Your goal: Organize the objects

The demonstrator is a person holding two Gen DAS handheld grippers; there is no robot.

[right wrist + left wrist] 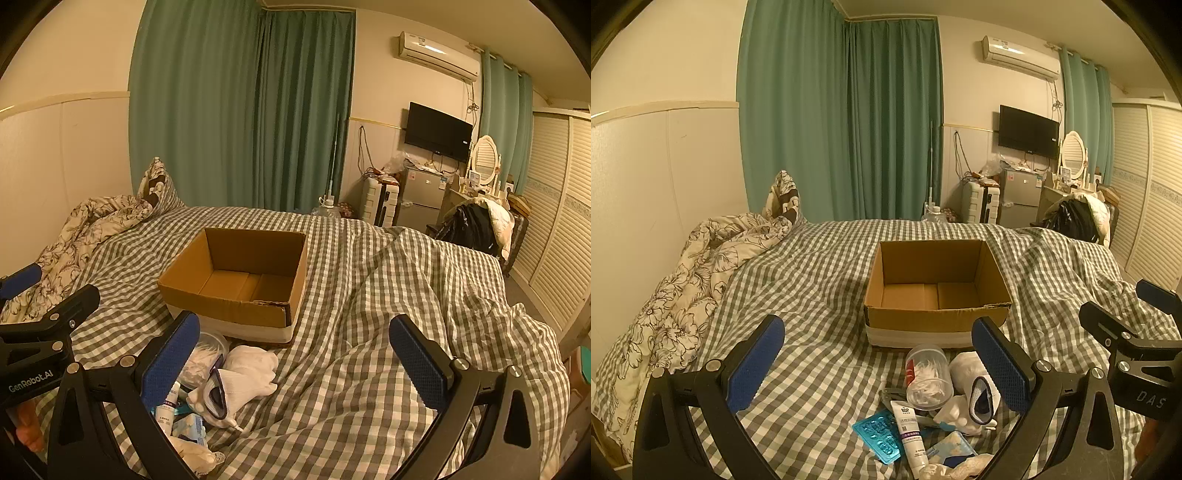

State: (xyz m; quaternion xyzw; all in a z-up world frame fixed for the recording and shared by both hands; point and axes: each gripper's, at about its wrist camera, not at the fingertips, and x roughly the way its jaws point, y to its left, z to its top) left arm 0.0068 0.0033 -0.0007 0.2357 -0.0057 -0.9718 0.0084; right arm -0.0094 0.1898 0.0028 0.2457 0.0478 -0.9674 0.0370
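Observation:
An open, empty cardboard box (936, 284) sits on the checked bed; it also shows in the right wrist view (240, 280). In front of it lies a pile: a clear jar of cotton swabs (928, 373), white socks (975, 384), a white tube (910, 435), a teal blister pack (877, 437) and a small packet (951, 448). The socks (243, 380) and tube (166, 410) show at lower left in the right wrist view. My left gripper (879, 365) is open above the pile, holding nothing. My right gripper (295, 358) is open and empty, right of the pile.
A flowered quilt (683, 295) is heaped along the bed's left side. Green curtains (842, 118) hang behind. A fridge (1021, 195), suitcase, wall TV and a chair with clothes (1075, 214) stand past the bed's far right. Louvred wardrobe doors (554, 229) line the right wall.

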